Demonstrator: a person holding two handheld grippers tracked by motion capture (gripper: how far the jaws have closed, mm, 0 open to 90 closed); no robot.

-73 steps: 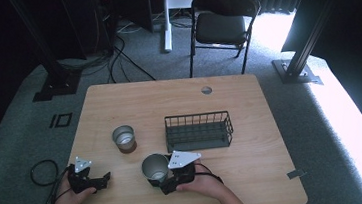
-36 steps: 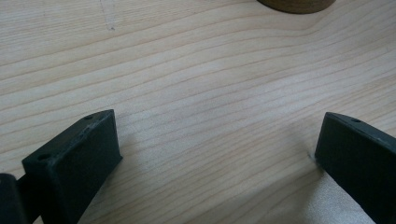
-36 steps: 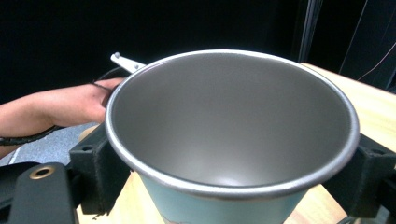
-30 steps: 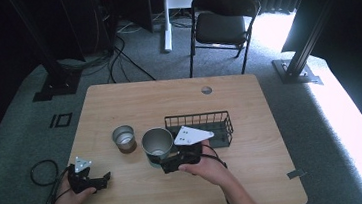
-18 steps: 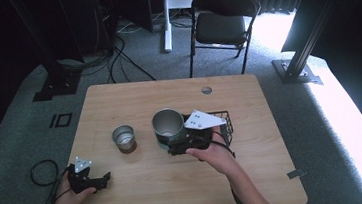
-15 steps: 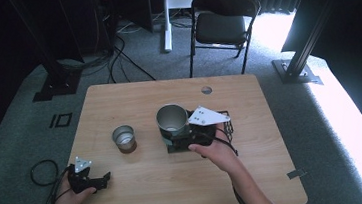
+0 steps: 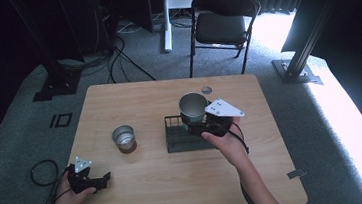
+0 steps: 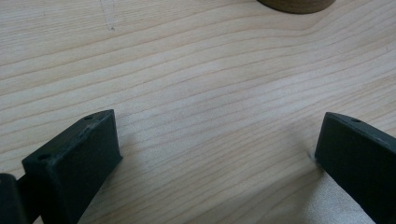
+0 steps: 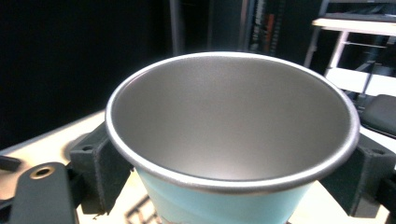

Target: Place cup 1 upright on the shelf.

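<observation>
A light blue metal cup (image 7: 192,107) with a bare steel inside (image 9: 233,121) is held up above the black wire basket (image 7: 175,137) at the table's middle. My right gripper (image 7: 202,122) is shut on the cup, one jaw on each side of its wall, just under the rim. A second, smaller steel cup (image 7: 123,137) stands upright on the table to the left of the basket. My left gripper (image 7: 107,177) rests low at the near left corner, open (image 8: 219,154), with bare wood between its jaws.
The wooden table (image 7: 147,185) has a round cable hole (image 7: 206,89) near its far edge. A black folding chair (image 7: 224,25) stands behind the table. A cable (image 7: 40,173) trails off the left side onto the carpet.
My right gripper has carried the blue cup from the near middle of the table up and away, over the wire basket. The left gripper has stayed still.
</observation>
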